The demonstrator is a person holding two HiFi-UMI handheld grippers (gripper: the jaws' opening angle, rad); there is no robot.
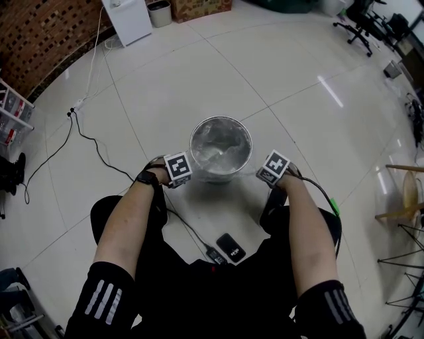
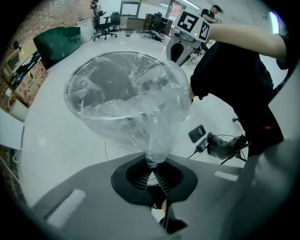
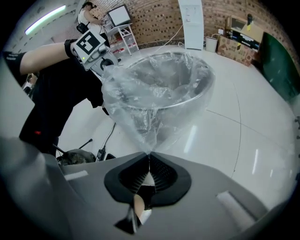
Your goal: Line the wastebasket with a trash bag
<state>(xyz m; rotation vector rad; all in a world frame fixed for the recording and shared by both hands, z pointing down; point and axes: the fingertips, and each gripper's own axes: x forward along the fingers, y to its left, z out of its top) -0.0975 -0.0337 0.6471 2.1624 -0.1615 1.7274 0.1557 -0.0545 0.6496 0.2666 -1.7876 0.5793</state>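
Observation:
A round metal wastebasket [image 1: 220, 151] stands on the floor in front of me, with a clear trash bag [image 1: 218, 142] draped in and over its mouth. My left gripper [image 1: 181, 179] is at the basket's near-left rim, shut on a bunched fold of the trash bag [image 2: 151, 140] that runs down into its pads. At the near-right rim, my right gripper [image 1: 266, 179] is shut on a stretched corner of the trash bag [image 3: 150, 136]. The film spans the wastebasket [image 2: 93, 84] opening between both grips. Each gripper's marker cube shows in the other's view.
A black phone [image 1: 231, 247] and a cable lie on the floor between my knees. A power cord [image 1: 86, 139] runs across the tiles at left. A white cabinet [image 1: 129, 20] and boxes stand far back; a wooden stand [image 1: 404, 198] is at the right.

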